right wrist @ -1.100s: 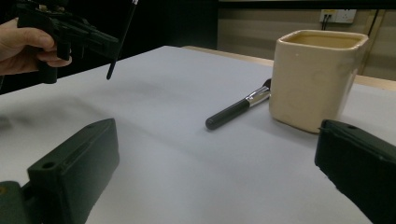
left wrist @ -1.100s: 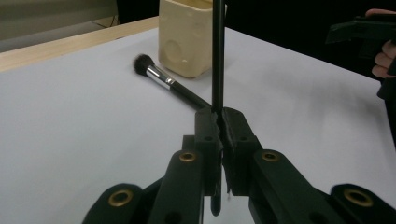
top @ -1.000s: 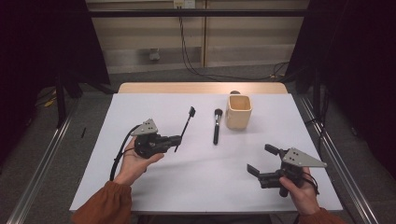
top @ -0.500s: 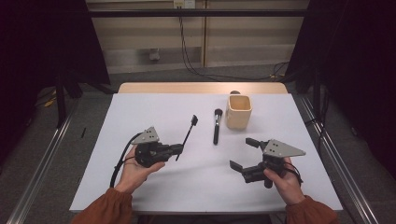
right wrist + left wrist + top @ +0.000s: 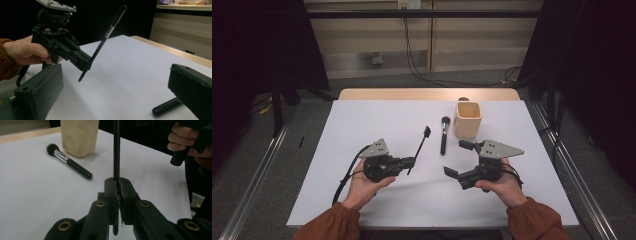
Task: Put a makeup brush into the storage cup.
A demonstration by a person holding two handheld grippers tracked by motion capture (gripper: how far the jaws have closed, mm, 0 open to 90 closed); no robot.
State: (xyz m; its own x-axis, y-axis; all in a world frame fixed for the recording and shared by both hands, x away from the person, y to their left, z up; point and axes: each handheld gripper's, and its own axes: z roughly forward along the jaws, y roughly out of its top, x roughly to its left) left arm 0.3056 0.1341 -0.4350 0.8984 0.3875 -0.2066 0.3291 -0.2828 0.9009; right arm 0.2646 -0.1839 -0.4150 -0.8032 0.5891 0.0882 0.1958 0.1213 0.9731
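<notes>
My left gripper (image 5: 410, 162) is shut on the lower end of a slim black brush (image 5: 421, 145), which slants up and away to its small head. In the left gripper view the two jaws pinch the thin stem (image 5: 116, 150). My right gripper (image 5: 459, 158) stands open with nothing between its fingers, turned towards the left gripper (image 5: 83, 63) and the slim brush (image 5: 110, 28). A black powder brush (image 5: 444, 135) lies on the white table (image 5: 362, 120) just beyond the right gripper. A beige cup (image 5: 467, 120) stands upright beside it.
The powder brush (image 5: 70, 161) and the cup (image 5: 80, 135) lie ahead of the left gripper, with the other hand (image 5: 180, 137) at the right. A wooden strip (image 5: 427, 94) edges the table's far side. Dark curtains and metal rails flank the table.
My right gripper has moved left and away from the table's near edge, rising a little, towards the slim brush. The left gripper has drifted slightly right and nearer with the brush held.
</notes>
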